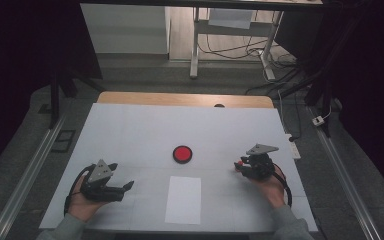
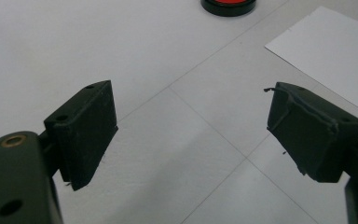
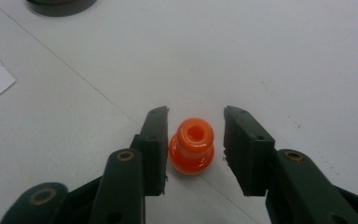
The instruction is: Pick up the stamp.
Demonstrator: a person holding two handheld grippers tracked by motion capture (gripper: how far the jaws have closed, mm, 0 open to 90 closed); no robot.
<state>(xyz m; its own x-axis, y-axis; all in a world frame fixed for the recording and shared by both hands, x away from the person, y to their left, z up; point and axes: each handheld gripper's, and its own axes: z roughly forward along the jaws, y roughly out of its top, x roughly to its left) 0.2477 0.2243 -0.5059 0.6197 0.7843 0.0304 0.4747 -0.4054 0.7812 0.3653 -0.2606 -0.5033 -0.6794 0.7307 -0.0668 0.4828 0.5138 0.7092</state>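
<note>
Paper sheet [image 1: 183, 199] lies low at centre frame on the table [image 1: 130, 130]. Left tool [image 1: 121, 189], lower left, gapes wide with nothing between its jaws. Right tool [image 3: 195, 149], lower right, brackets an upright orange spool [image 3: 193, 145]; one pad touches, the other stands just clear. Farther up sits a red disc [image 1: 182, 154].

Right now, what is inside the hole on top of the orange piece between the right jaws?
The orange piece stands upright on the white table. Its top hole looks empty near the rim; deeper down cannot be seen.
</note>
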